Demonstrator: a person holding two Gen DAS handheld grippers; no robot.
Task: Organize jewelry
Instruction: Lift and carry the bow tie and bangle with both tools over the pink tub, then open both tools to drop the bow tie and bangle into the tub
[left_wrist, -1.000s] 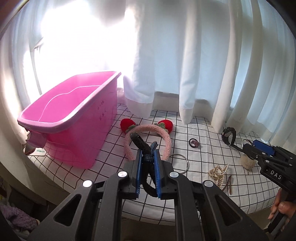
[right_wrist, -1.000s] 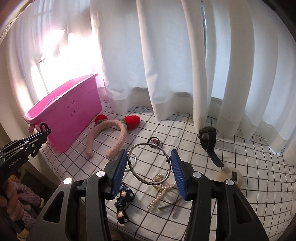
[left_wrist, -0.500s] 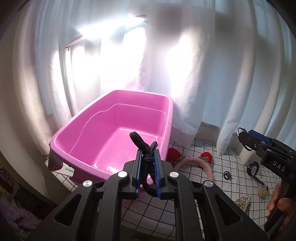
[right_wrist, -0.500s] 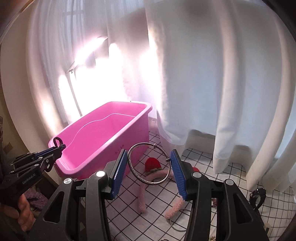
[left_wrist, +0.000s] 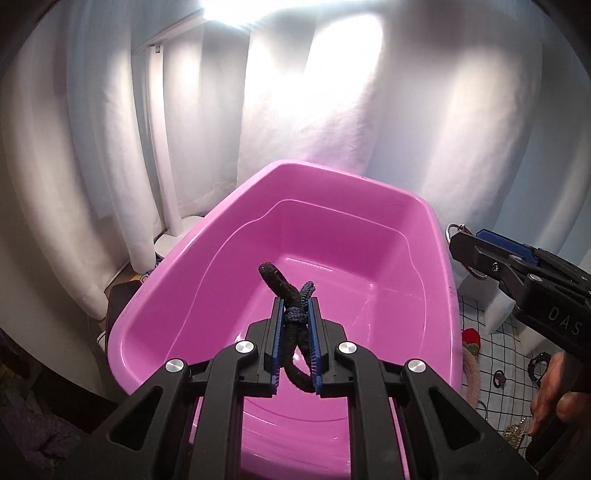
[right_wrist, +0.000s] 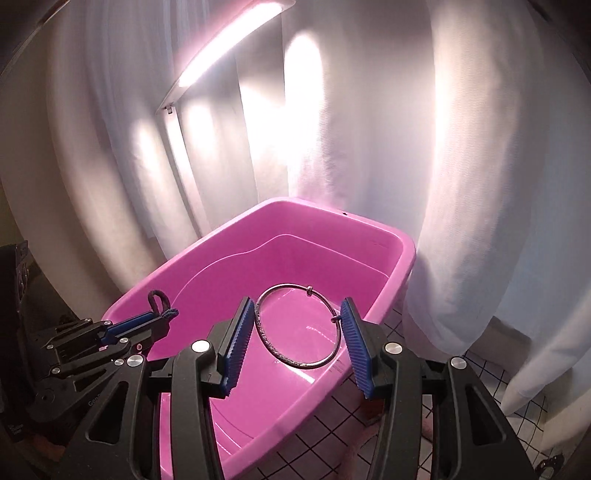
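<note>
in my left wrist view the left gripper (left_wrist: 294, 325) sits at lower centre, its blue pads squeezed tight on a black fabric hair tie (left_wrist: 291, 317) that loops up past the fingertips and trails down between the fingers. behind and under it, filling the middle of the frame, is the glossy pink rectangular plastic tub (left_wrist: 236, 206); its smooth floor shows no items that i can make out. the hair tie is over the tub's near end, not touching it.

at the right edge of that view i see the right gripper (left_wrist: 466, 246) coming in from the side, with a sliver of the thin silver metal bangle (left_wrist: 449, 232) showing at its tip and a hand (left_wrist: 550, 384) on its handle in the lower right. below it, on the white cloth with a black grid (left_wrist: 517, 354), lie a red plush piece and a fuzzy pink band, partly cut off by the tub wall.

in my right wrist view the right gripper (right_wrist: 300, 328) holds the bangle (right_wrist: 295, 360) across its width, each blue pad pressing one side of the ring, which hangs over the tub's (right_wrist: 391, 236) open interior. the left gripper (right_wrist: 155, 323) enters from the left of the frame, the hair tie (right_wrist: 157, 299) sticking up from its tip above the tub's near rim. white curtains (right_wrist: 480, 147) fill the upper half of both views.
</note>
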